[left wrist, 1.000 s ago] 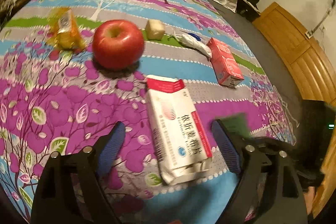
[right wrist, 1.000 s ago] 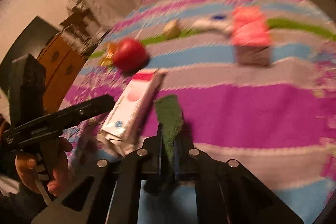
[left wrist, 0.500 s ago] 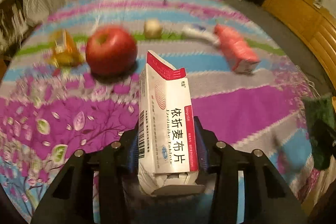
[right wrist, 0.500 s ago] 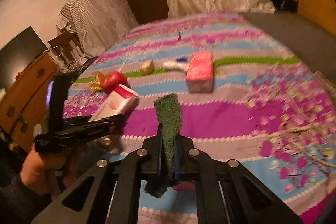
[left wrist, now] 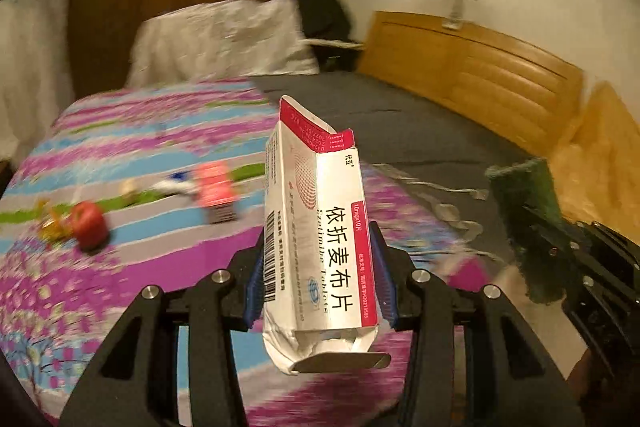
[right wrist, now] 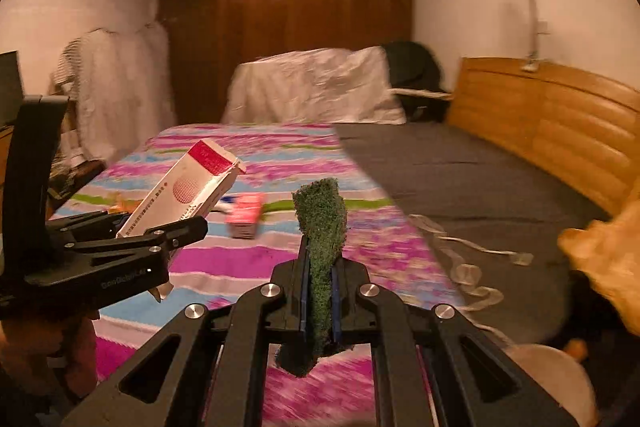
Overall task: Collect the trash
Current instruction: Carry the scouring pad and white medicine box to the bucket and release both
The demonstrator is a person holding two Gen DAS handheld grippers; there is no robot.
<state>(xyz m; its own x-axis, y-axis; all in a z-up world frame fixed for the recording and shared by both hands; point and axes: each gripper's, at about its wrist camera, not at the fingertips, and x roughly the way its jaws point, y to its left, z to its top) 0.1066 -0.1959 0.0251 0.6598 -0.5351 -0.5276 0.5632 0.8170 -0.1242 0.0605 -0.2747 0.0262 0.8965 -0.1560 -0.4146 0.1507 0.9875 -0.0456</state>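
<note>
The left tool (left wrist: 319, 283) is pinching a white-and-red medicine box (left wrist: 318, 227) between its blue pads, the box upright with its torn lower end hanging below the grip; it is raised clear of the bed (left wrist: 120, 267), whose flowered purple cover fills the view from 7 to 10 o'clock; in the right wrist view the same box (right wrist: 186, 193) tilts up toward 1 o'clock from the left tool (right wrist: 160, 231). The right tool (right wrist: 319, 299) is pressed together on a green scrap (right wrist: 320, 227) of rough cloth that stands up between its pads; from the left wrist view it shows at 3 o'clock (left wrist: 524, 195). On the bed cover at 9 o'clock lie an apple (left wrist: 90, 223) touching a yellow wrapper (left wrist: 50, 223), and a pink carton (left wrist: 216, 187) just beside a small white tube (left wrist: 174, 187); all are blurred.
</note>
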